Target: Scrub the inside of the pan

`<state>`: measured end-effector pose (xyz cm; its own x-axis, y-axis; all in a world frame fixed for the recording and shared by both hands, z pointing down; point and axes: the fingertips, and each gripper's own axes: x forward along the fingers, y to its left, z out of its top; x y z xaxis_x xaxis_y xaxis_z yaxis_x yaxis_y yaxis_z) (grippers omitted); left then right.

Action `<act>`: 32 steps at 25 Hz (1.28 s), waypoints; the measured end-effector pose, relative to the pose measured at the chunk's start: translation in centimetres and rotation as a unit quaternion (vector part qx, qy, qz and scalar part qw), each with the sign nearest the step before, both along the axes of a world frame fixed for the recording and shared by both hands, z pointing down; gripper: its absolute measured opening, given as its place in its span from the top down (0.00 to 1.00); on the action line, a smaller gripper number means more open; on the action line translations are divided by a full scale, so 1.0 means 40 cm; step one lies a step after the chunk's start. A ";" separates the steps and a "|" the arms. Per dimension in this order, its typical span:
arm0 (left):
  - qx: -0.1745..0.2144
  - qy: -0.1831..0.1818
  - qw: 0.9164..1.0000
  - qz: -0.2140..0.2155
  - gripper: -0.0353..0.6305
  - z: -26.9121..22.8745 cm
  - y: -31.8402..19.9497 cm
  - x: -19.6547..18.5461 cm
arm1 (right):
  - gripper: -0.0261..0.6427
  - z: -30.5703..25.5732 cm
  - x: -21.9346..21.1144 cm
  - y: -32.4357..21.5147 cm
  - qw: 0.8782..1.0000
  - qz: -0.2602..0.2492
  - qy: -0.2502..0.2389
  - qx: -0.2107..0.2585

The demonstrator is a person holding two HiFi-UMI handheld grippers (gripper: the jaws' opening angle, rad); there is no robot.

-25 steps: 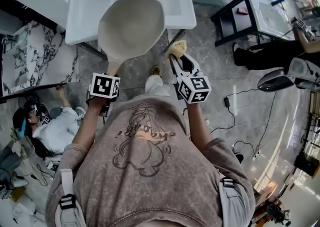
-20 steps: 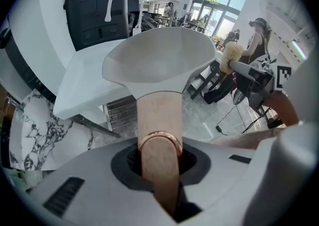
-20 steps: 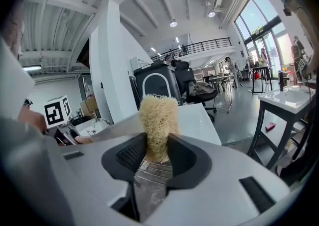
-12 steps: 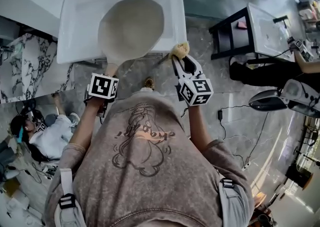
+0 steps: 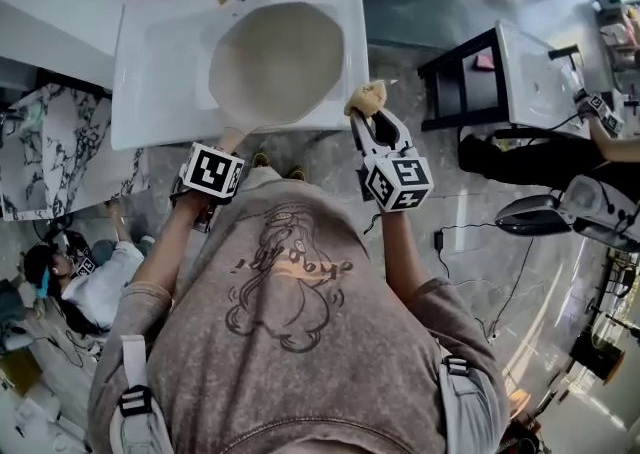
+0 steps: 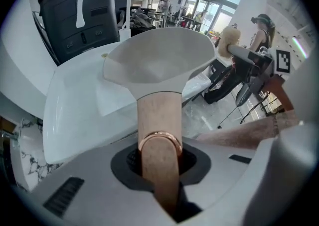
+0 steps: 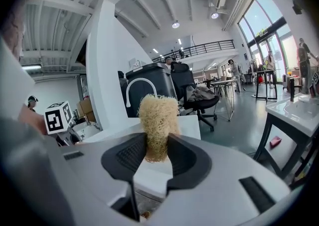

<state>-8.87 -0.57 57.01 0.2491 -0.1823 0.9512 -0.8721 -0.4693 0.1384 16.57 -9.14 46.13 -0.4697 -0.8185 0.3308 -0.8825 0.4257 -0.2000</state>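
Overhead: smooth, cream, round pan (image 5: pixel 278 64) held over glossy white rectangular sink (image 5: pixel 160 62) | left tongs (image 6: pixel 159 158) clamped on its rounded tan handle (image 6: pixel 158 120) | right tongs (image 7: pixel 157 150) pinching coarse, straw-coloured fibrous scrubber (image 7: pixel 158 113), near pan rim, not touching.

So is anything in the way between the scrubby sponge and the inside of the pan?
Nothing visible is. The right gripper holds the fibrous scrubber just off the sink's right front corner, and the pan, held by the left gripper over the sink, is open and empty inside.
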 end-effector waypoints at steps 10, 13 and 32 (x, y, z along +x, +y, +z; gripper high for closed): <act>0.011 -0.013 0.997 0.079 0.84 0.005 -0.110 0.024 | 0.75 -0.078 -0.008 -0.100 0.999 -0.001 0.016 0.040; 0.003 -0.011 0.995 0.101 0.84 0.010 -0.118 0.045 | 0.75 -0.098 -0.026 -0.120 0.998 -0.012 0.025 0.049; -0.011 -0.003 0.977 0.213 0.84 0.029 -0.091 0.177 | 0.75 0.013 -0.284 -0.203 0.957 -0.239 0.164 -0.012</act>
<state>-1.78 -4.20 58.16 0.2933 -0.0434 0.9550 -0.5992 -0.7868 0.1482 5.21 -17.25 46.64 -0.6565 -0.5269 0.5398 -0.6056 0.7948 0.0392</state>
